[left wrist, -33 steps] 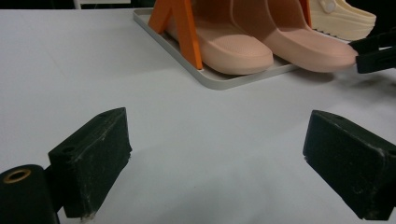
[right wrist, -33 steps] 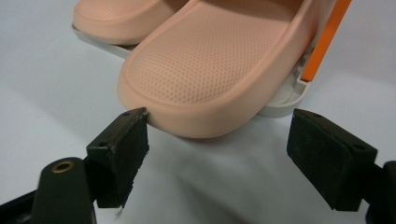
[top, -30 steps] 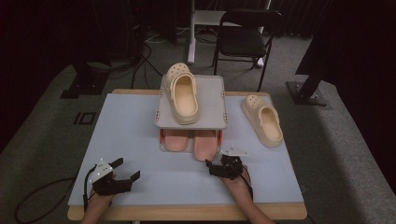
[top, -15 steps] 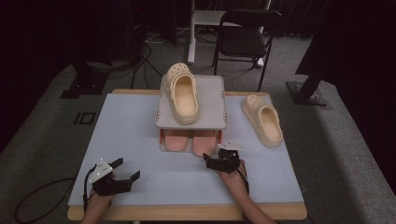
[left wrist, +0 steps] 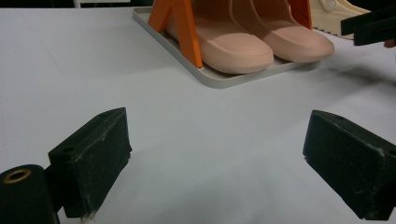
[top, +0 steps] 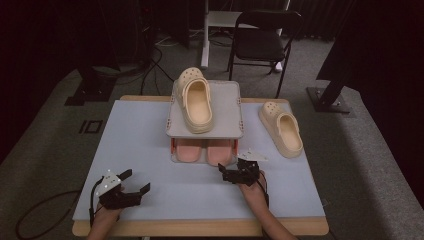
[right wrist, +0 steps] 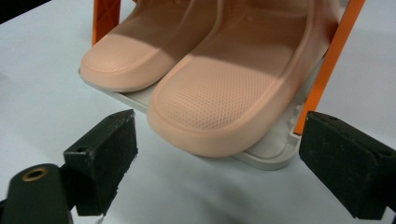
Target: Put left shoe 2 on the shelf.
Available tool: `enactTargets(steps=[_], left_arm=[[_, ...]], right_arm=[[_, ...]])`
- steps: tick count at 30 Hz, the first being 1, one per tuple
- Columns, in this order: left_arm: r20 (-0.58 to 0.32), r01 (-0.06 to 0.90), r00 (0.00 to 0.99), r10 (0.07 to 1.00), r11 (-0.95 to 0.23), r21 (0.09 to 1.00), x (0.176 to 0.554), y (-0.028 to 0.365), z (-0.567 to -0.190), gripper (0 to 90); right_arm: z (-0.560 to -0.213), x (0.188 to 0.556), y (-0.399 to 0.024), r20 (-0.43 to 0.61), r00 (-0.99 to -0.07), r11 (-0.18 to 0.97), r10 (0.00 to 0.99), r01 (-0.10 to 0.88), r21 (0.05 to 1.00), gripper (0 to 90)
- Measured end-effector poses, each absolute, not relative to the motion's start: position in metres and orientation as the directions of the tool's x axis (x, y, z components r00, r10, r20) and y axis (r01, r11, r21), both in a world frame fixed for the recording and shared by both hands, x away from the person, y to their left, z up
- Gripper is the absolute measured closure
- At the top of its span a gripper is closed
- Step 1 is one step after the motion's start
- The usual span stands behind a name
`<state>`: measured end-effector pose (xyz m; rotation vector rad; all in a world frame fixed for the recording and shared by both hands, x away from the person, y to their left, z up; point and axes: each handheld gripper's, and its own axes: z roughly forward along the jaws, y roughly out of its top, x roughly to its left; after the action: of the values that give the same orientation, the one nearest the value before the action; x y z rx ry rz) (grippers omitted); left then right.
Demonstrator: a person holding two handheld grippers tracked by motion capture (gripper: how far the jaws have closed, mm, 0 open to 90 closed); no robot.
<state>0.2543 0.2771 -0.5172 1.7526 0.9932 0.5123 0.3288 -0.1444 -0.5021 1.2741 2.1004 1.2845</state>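
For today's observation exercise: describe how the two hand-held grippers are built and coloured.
Both the left gripper and the right gripper are black, each topped by a grey three-cornered plate. Their jaws end in blocky, scuffed black pads, with a brass-coloured ring beside one. A black cable trails from each.

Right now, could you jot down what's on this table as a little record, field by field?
Table: pale blue mat on a wooden top
Rack: small two-level shoe rack with orange legs, mid-table
Top shelf: one cream clog
Bottom shelf: pair of pink slippers, toes toward the person
Beside rack: second cream clog, lying on the mat
Right gripper: open, jaws have just been opening, aimed at the nearer pink slipper's toe, not touching
Left gripper: open, nothing between its jaws, low over the mat
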Motion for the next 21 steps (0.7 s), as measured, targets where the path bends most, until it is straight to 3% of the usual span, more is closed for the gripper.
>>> enactTargets(steps=[13, 21], left_arm=[[-0.111, 0.385, 0.570, 0.814, -0.145, 0.911, 0.255, 0.277, -0.518, 7.4], [-0.112, 0.387, 0.567, 0.816, -0.144, 0.911, 0.255, 0.276, -0.518, 7.4]], right_arm=[[-0.492, 0.319, -0.181, 0.099, -0.573, 0.199, 0.814, 0.436, 0.878, 13.5], [-0.489, 0.319, -0.215, 0.156, -0.518, 0.116, 0.841, 0.456, 0.883, 11.9]])
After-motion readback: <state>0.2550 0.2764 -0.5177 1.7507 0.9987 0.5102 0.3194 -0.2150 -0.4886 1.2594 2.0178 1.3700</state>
